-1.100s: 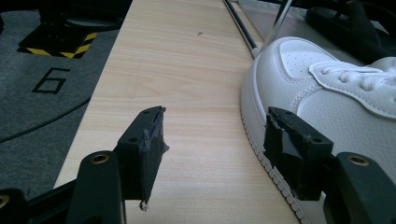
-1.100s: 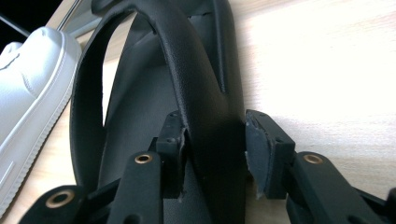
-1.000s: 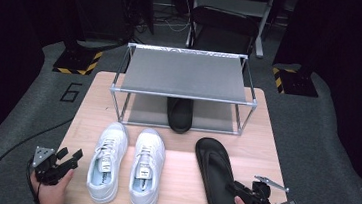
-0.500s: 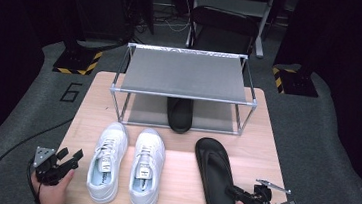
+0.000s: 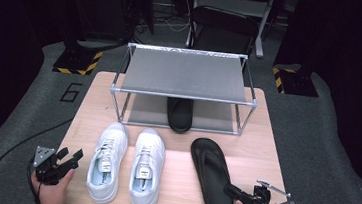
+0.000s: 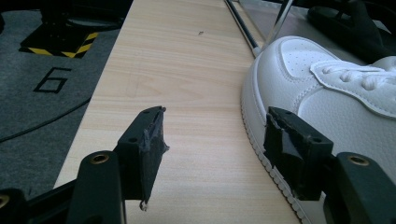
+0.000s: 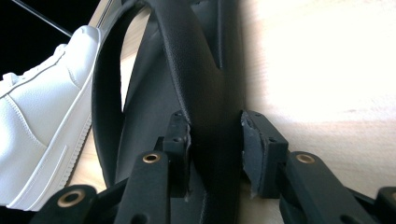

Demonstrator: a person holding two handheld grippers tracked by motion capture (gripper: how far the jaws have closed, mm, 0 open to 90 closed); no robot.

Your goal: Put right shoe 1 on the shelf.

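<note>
1. Dark studio floor surrounds a pale wooden table (image 5: 264, 155) bearing a two-tier metal shoe rack (image 5: 185, 80), with one black flip-flop (image 5: 179, 113) already on its lower shelf.
2. Its mate, the second black flip-flop (image 5: 210, 175), lies sole-down on the table's near right part, toe toward the rack, heel at the near edge.
3. At that heel sits the right gripper (image 5: 236, 192); in the right gripper view its jaws bracket the sandal's outer edge (image 7: 212, 140), one pad on the footbed side and one outside, nearly closed on it. Whether they already press firmly I cannot tell.
4. To do this step well, I judge the grip should seat deep on the rim before lifting, since a floppy sole held by one end will droop; keep it level and lead toe-first under the top shelf, beside its partner.
5. Just left of the sandal stands a pair of white sneakers (image 5: 125, 166).
6. Beyond them the left gripper (image 5: 69, 159) rests at the table's near left corner, jaws wide apart and empty, one pad close beside the left sneaker's side (image 6: 327, 93).
</note>
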